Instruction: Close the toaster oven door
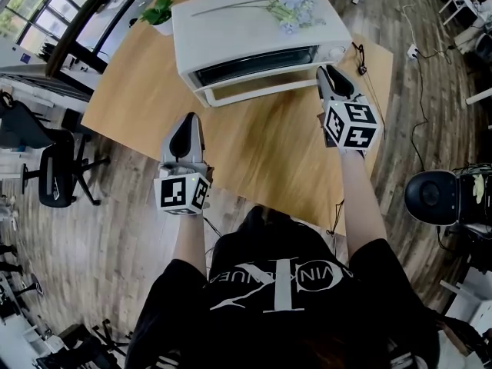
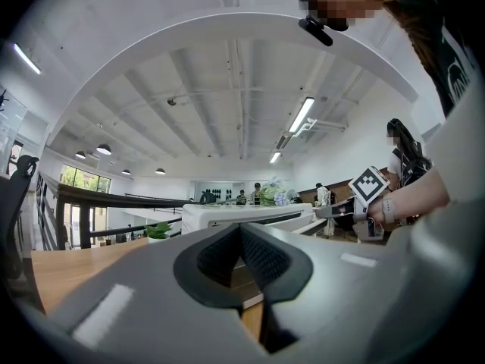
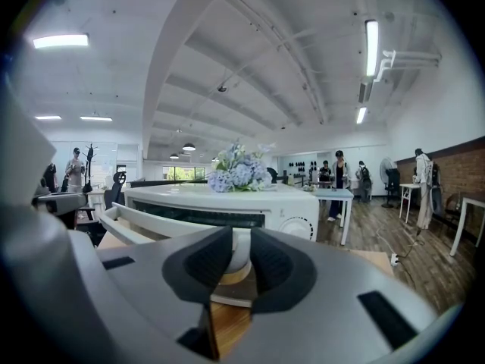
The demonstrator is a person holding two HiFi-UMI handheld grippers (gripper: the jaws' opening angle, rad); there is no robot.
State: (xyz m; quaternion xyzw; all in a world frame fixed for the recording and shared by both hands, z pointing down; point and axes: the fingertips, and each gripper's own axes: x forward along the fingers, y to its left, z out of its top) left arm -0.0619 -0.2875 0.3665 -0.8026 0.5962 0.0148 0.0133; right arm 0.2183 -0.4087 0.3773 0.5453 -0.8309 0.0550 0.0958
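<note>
Right gripper (image 1: pixel 330 72), jaws apart, at half-open door (image 1: pixel 257 91) of white toaster oven (image 1: pixel 238 33); left gripper (image 1: pixel 187 120) jaws together

In the right gripper (image 3: pixel 241 237) view a white bit of the oven (image 3: pixel 227 199) sits in the gap between the pads (image 3: pixel 208 260). They cover its sides though, so I honestly can't tell if they're pinching it or just framing it. In the head view that gripper's tip blocks the right end of the door (image 1: pixel 254 91). The oven's inside is just a dark slot, the plant (image 1: pixel 157 10) is half tucked behind it, and the folks at the back (image 3: pixel 337 174) are way too tiny to make out.
</note>
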